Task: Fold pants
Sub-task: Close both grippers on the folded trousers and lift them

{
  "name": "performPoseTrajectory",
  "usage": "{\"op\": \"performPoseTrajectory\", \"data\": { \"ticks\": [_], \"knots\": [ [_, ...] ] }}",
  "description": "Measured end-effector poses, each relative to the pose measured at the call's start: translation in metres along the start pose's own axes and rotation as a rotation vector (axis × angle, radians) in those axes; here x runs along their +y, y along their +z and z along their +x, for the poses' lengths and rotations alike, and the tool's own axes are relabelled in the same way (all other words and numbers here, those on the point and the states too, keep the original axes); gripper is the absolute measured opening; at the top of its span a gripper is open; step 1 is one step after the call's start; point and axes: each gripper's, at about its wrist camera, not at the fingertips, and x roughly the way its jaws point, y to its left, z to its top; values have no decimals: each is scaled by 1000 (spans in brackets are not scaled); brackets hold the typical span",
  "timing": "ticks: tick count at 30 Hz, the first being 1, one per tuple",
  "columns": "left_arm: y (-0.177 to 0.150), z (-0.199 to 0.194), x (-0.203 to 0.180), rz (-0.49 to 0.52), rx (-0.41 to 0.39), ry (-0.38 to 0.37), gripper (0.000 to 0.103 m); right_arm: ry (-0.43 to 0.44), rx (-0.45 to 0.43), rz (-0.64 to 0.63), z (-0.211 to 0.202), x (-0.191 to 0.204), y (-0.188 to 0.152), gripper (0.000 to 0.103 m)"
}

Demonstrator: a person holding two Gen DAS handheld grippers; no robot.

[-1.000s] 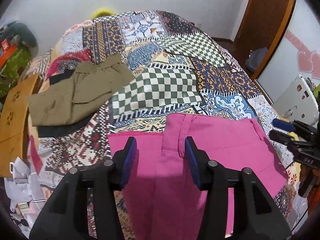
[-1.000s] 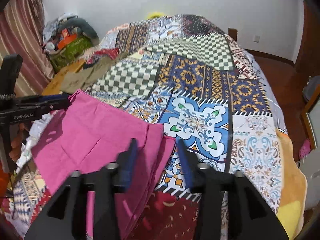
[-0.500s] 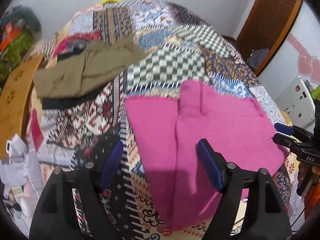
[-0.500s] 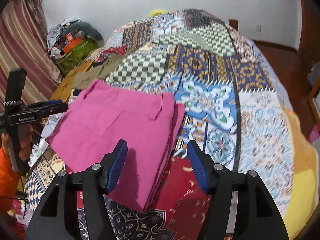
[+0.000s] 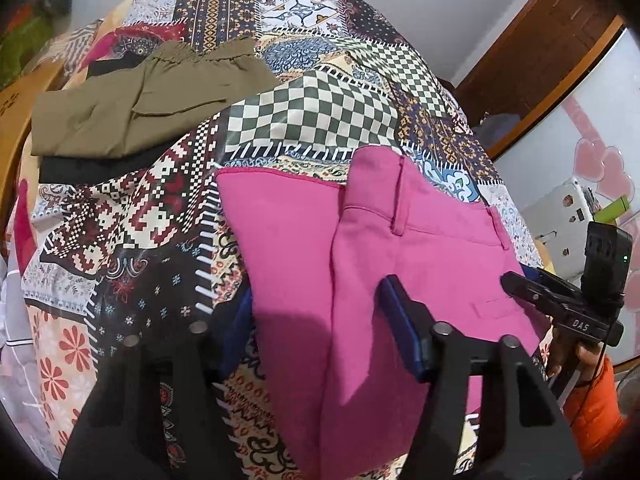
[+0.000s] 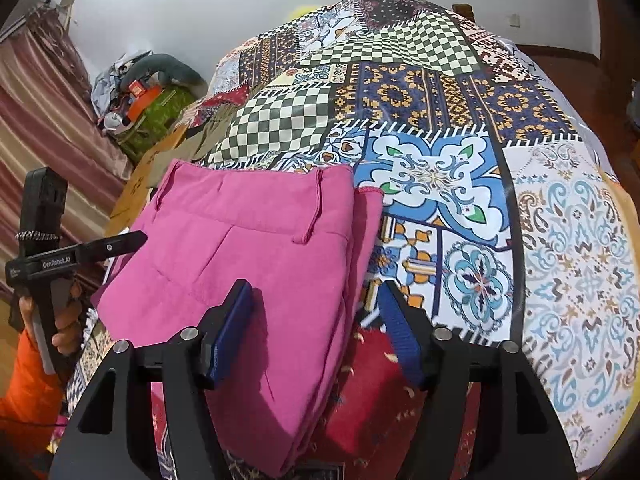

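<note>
Pants [image 5: 400, 280] now flat on bed [image 5: 304, 120], folded. Left claw [image 5: 316, 328] closing (edge between jaws, seemingly untouched); right claw [image 6: 316, 328] open over other edge. Next fold likely.

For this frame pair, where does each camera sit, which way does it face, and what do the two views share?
Left wrist: on the left claw, looking down over the pink pants toward olive pants; its fingers are closing around the pants' edge; the other claw and an orange sleeve show at right.
Right wrist: on the right claw, looking down across the bedspread; its fingers straddle the pants' other edge; a hand holding the left claw shows at left.
Shared: pink pants, bedspread, olive pants, each other's claw.
</note>
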Motion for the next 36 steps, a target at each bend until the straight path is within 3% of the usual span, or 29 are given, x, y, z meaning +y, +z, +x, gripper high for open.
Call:
{"op": "performPoseTrajectory", "data": {
  "ticks": [7, 9, 14, 22, 31, 36],
  "knots": [
    [4, -5, -13, 10, -39, 8, 19, -16, 0, -55, 5, 10, 10, 29],
    [5, -10, -15, 14, -68, 33, 13, -37, -9, -65, 4, 11, 13, 20],
    [5, -23, -19, 41, -119, 73, 11, -50, -54, -108, -7, 22, 25, 13],
    [19, -71, -16, 97, -262, 145, 10, -46, -141, -194, -17, 60, 54, 12],
    [49, -118, 25, 89, -366, 230, 10, 12, -224, -262, -7, 114, 98, 12],
    [67, -125, 60, 52, -380, 267, 10, 43, -236, -301, 16, 141, 118, 12]
  ]
}}
